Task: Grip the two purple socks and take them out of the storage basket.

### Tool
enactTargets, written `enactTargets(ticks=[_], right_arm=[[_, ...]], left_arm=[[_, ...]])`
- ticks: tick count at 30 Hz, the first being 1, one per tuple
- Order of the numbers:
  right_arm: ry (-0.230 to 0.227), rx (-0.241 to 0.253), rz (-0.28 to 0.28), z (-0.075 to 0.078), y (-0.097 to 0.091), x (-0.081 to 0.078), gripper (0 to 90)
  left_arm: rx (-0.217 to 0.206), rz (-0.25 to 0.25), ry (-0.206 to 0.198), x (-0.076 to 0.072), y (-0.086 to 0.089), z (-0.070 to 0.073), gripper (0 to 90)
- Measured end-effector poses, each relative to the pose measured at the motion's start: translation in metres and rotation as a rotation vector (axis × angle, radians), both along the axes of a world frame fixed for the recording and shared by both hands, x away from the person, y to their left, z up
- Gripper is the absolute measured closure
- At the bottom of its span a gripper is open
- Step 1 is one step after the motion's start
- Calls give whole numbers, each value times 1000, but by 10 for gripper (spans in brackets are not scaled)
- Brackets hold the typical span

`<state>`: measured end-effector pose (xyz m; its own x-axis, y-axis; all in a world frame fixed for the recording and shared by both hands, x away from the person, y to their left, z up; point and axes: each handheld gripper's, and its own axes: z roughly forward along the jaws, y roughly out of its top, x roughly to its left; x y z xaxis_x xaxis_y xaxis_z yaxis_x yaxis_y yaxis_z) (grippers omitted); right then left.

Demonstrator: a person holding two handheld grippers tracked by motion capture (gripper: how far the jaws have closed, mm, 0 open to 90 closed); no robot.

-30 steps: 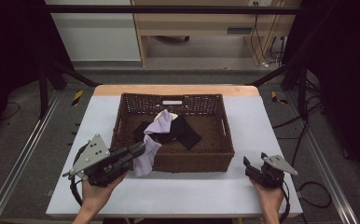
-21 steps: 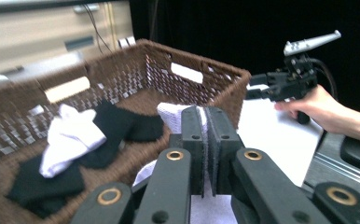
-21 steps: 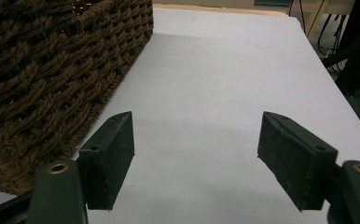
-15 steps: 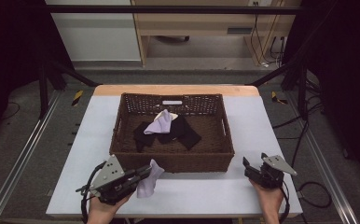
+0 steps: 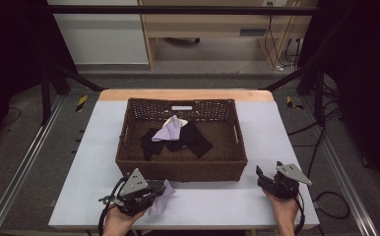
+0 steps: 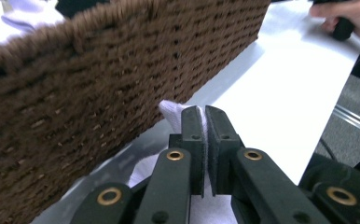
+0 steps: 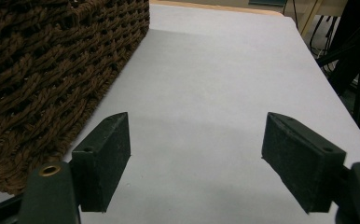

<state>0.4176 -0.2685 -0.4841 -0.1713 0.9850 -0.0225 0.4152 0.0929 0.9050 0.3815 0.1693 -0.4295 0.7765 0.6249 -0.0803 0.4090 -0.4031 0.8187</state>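
Two tools at the near edge of a pale counter (image 5: 217, 206), one in each hand. Left tool (image 5: 159, 192) low over the counter just in front of the wicker basket (image 5: 180, 169), jaws pressed together on a pale lilac sock (image 5: 159, 202), most of the cloth lying on the counter beside and under the jaws. Seen along that tool's own jaws in the left gripper view: left tool (image 6: 205, 126) with pads closed on a fold of the sock (image 6: 171, 112), brown weave of the basket wall (image 6: 75, 84) close ahead and to the left, white counter (image 6: 280, 84) running off to the right. Right tool (image 5: 264, 178) held near the basket's front right corner, jaws wide apart after just having been opening, nothing between them. From the right gripper view: right tool (image 7: 194, 158) with both black pads standing far from each other above bare counter (image 7: 206, 84), basket corner (image 7: 43, 70) at the left of the frame. Farther out, inside the basket, a second lilac sock (image 5: 169, 130) draped over dark garments (image 5: 188, 140), with a small white label on the back wall. Beyond the counter, a grey floor, metal rails at both sides, wooden furniture at the back and cables trailing at the right.
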Motion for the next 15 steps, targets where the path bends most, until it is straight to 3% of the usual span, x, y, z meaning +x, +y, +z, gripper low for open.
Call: enactTargets(ticks=[6, 8, 10, 15], right_arm=[[8, -2, -1, 0, 0, 1, 232], [9, -2, 0, 0, 0, 1, 233], [11, 0, 0, 0, 0, 1, 233], [15, 3, -4, 0, 0, 1, 232]], left_arm=[[39, 1, 46, 6, -5, -14, 843], [38, 3, 56, 7, -6, -16, 825], [29, 1, 64, 7, -7, -16, 740], [8, 10, 66, 6, -4, -12, 673]])
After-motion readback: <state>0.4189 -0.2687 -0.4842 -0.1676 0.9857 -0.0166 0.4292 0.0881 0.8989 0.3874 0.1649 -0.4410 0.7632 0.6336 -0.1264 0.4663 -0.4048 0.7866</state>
